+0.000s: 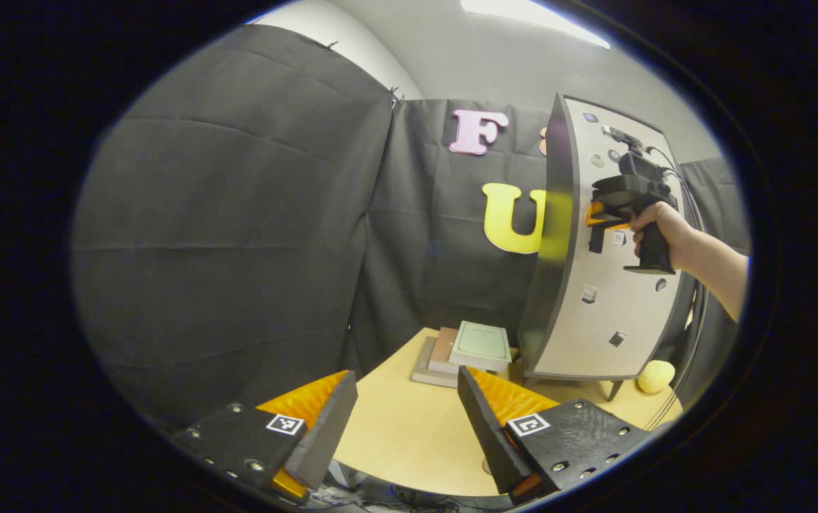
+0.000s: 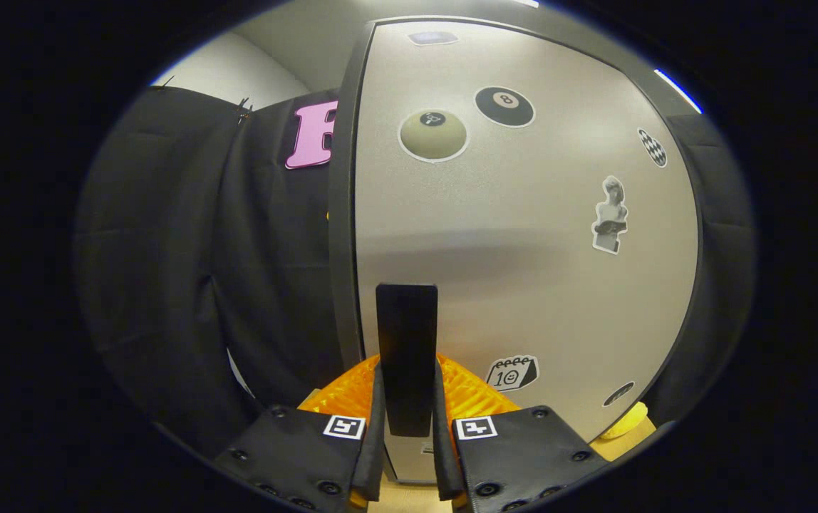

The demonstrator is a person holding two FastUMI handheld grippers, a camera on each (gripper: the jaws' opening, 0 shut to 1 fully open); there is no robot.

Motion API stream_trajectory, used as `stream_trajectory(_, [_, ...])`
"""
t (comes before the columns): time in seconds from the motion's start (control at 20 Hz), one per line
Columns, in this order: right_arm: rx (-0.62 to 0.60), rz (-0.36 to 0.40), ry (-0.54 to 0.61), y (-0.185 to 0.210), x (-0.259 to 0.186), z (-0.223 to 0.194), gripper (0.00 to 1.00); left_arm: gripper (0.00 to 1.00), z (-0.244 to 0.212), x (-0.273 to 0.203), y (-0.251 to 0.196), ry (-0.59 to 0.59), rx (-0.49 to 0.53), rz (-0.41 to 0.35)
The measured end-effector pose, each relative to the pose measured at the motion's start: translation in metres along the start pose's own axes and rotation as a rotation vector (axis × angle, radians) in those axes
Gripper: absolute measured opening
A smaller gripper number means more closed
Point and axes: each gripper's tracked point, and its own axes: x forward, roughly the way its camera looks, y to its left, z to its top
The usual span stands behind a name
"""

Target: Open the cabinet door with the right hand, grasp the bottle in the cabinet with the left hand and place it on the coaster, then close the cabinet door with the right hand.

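At the cabinet door (image 2: 523, 235), the right gripper (image 2: 407, 427) is clamped on the black handle (image 2: 406, 342). The left gripper (image 1: 409, 420) hangs over the table (image 1: 409, 427) with fingers apart, holding nothing

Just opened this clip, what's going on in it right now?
A person's right gripper is clamped on the black handle of the cabinet door, jaws closed on either side of it. Seen from the left gripper view, that hand is at the door, which looks partly swung out. The left gripper hangs open above the table, holding nothing.
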Motion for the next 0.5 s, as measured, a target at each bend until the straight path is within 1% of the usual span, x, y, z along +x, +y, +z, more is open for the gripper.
stream_trajectory(0.05, [0.0,0.011,0.002,0.0,-0.001,0.0,0.28,0.88,-0.001,0.002,-0.003,0.003,0.003,-0.007])
stream_trajectory(0.15, [-0.013,0.047,-0.006,0.0,-0.003,0.001,0.27,0.88,0.001,0.004,-0.009,0.002,0.007,-0.028])
stream_trajectory(0.2, [-0.024,0.063,-0.013,0.001,-0.003,0.0,0.23,0.88,-0.002,0.005,-0.015,0.007,0.006,-0.047])
stream_trajectory(0.35, [-0.032,0.099,-0.009,0.001,-0.011,-0.001,0.23,0.88,-0.007,0.01,-0.031,0.028,0.004,-0.092])
stream_trajectory(0.4, [-0.036,0.107,-0.008,0.002,-0.015,-0.001,0.23,0.84,-0.008,0.012,-0.037,0.031,0.002,-0.105])
stream_trajectory(0.45, [-0.04,0.117,-0.009,0.003,-0.019,-0.001,0.23,0.85,-0.007,0.011,-0.041,0.032,0.002,-0.115])
stream_trajectory(0.5, [-0.041,0.128,-0.009,0.004,-0.023,-0.001,0.23,0.88,-0.008,0.009,-0.045,0.032,0.005,-0.121])
